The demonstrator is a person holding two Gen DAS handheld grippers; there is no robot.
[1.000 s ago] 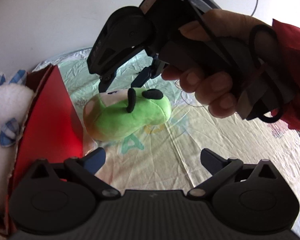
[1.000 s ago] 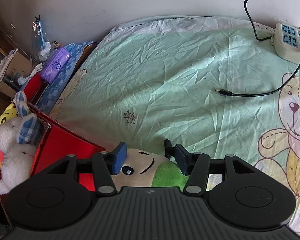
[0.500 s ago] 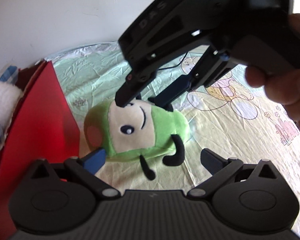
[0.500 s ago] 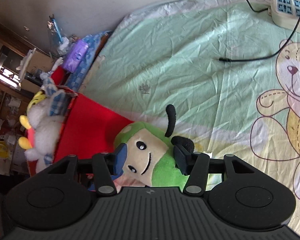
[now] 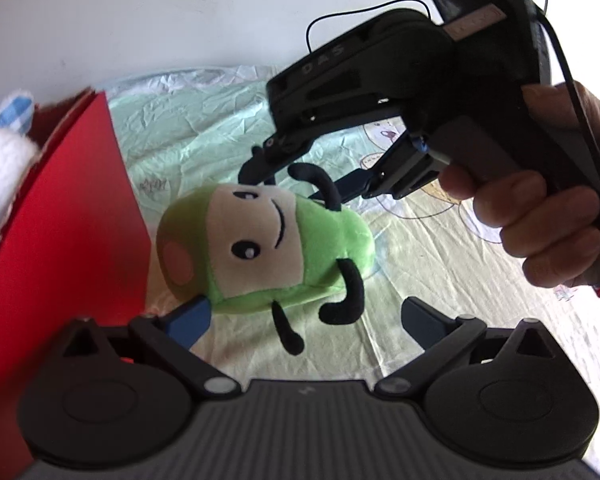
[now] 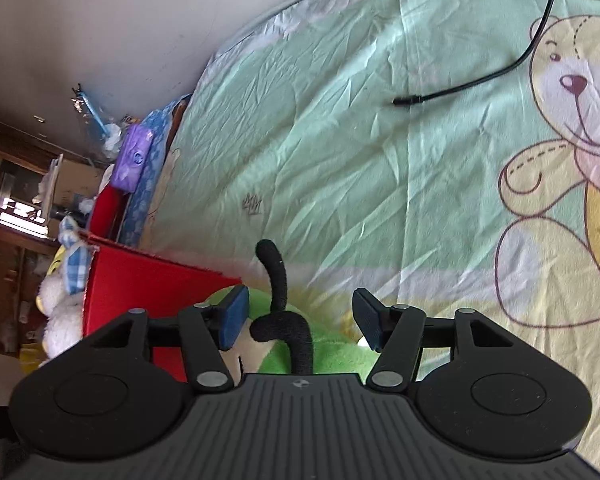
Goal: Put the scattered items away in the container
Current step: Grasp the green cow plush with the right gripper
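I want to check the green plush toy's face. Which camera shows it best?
Left wrist: the green plush toy faces it, with eye, mouth and cheek visible. Right wrist shows only its top and black limbs behind the right gripper.

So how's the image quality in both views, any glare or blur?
Left wrist: wall washed out white, box and white toy blurred at the edge, plush sharp. Right wrist: sheet evenly lit, fisheye bends it, plush mostly hidden behind the gripper.
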